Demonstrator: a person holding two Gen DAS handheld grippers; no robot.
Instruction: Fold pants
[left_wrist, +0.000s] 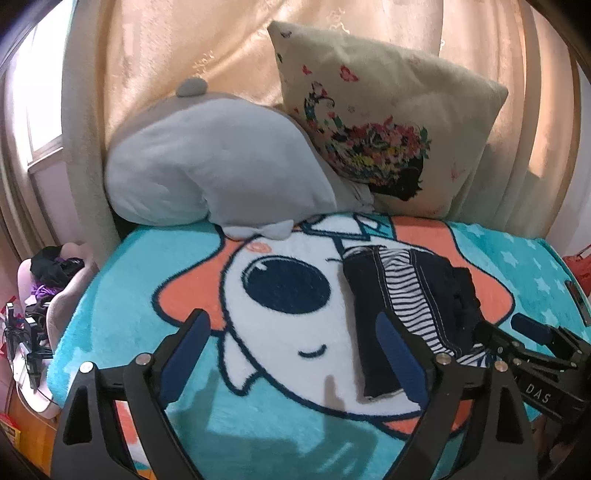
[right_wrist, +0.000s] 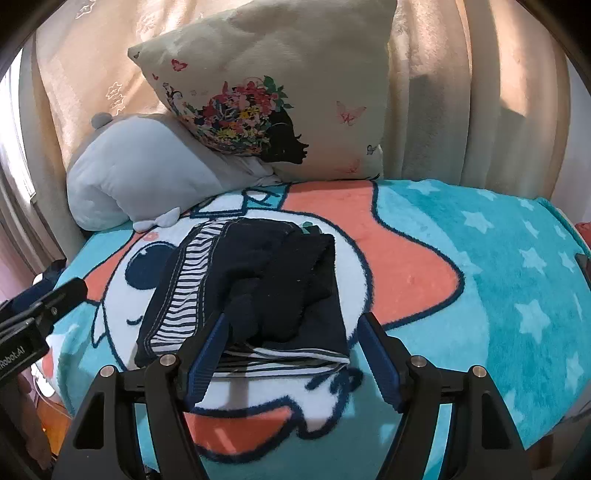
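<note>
Now the pants (right_wrist: 255, 291) lie folded in a dark bundle with a striped lining, on the middle of the cartoon blanket (right_wrist: 498, 266). Both tools stand open with nothing between the pads: the left gripper (left_wrist: 295, 339) is above bare blanket to the left of the bundle, the right gripper (right_wrist: 295, 339) just before its near edge. On the right the starred blanket is free up to its edge. Behind, a grey plush (left_wrist: 207, 162) and a flowered pillow (left_wrist: 388, 122) close the far side.
</note>
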